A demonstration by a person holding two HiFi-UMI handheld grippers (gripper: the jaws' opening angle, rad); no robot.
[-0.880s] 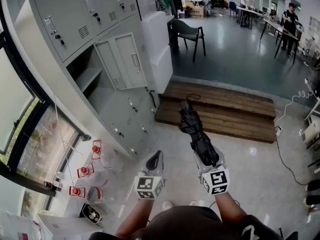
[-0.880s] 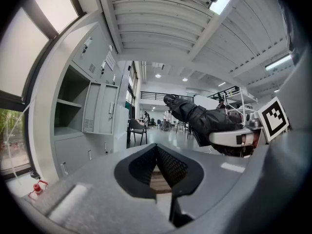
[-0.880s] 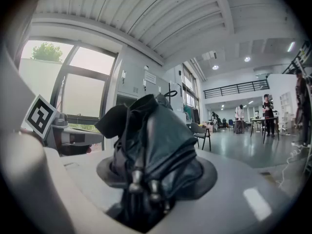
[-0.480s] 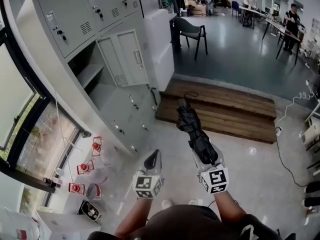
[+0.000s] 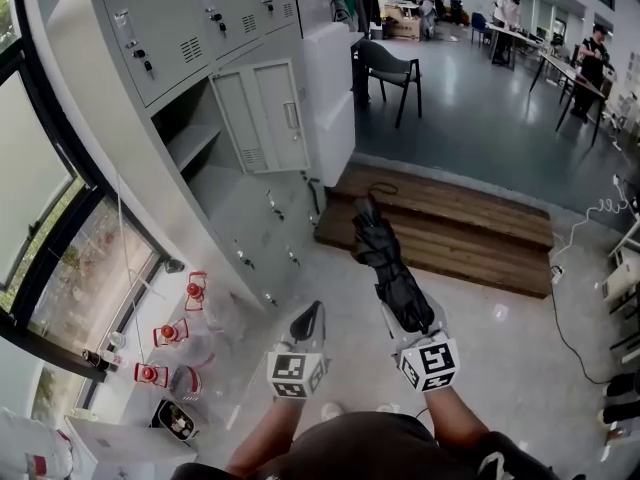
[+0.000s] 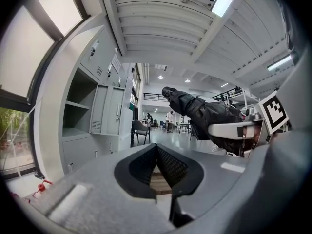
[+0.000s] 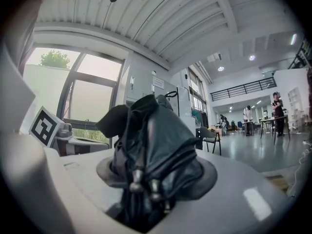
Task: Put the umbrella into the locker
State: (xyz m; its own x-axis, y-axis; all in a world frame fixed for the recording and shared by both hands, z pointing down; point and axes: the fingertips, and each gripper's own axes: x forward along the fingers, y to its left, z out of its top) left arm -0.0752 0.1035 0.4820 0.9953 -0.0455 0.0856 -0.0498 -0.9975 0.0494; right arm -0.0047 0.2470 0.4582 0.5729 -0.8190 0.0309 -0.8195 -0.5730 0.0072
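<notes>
A folded black umbrella (image 5: 388, 268) juts forward, level, from my right gripper (image 5: 412, 318), which is shut on its lower end. In the right gripper view the umbrella's bunched fabric and rib tips (image 7: 151, 145) fill the space between the jaws. My left gripper (image 5: 307, 320) hangs beside it, shut, with nothing in it. From the left gripper view the umbrella (image 6: 200, 112) shows at the right. The grey locker bank stands at the left, with one compartment (image 5: 195, 133) open and its door (image 5: 265, 118) swung out. A shelf shows inside it.
A low wooden platform (image 5: 440, 223) lies ahead past the umbrella's tip. A dark chair (image 5: 385, 63) stands beyond it. Red items (image 5: 170, 338) sit on the floor by the window at the left. A cable (image 5: 590, 213) trails at the right. People stand at far tables.
The head view has shifted a little, so the lockers sit further right in the picture. Both grippers keep their pose and the umbrella stays in the right one.
</notes>
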